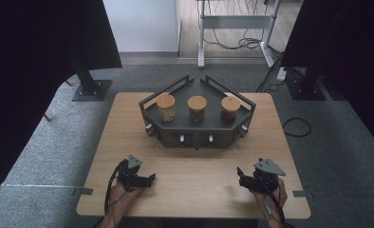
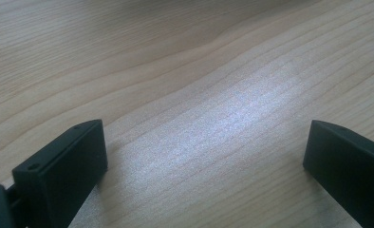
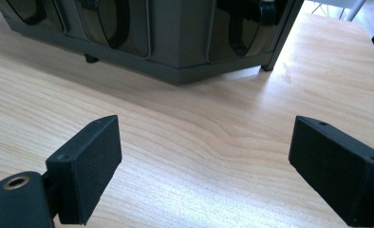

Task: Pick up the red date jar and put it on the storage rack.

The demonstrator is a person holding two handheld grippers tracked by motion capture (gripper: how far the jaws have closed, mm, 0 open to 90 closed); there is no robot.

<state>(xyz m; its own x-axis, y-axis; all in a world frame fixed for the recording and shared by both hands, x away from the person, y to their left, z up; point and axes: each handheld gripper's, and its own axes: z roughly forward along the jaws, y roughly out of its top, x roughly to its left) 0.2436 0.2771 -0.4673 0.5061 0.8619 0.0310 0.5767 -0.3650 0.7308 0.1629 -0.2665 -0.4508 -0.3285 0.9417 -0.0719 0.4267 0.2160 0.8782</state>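
High view shows both claws, left (image 1: pixel 152 178) and right (image 1: pixel 239 175), released on the worktop (image 1: pixel 194 161), three jars (image 1: pixel 197 109) ahead, probably fragile glass, best gripped around the body.

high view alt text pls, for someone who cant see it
A wooden table holds a dark angular rack at its far side, with three cork-lidded jars in a row on top. Near the front edge, a person's hands hold the left gripper and right gripper low over bare wood.
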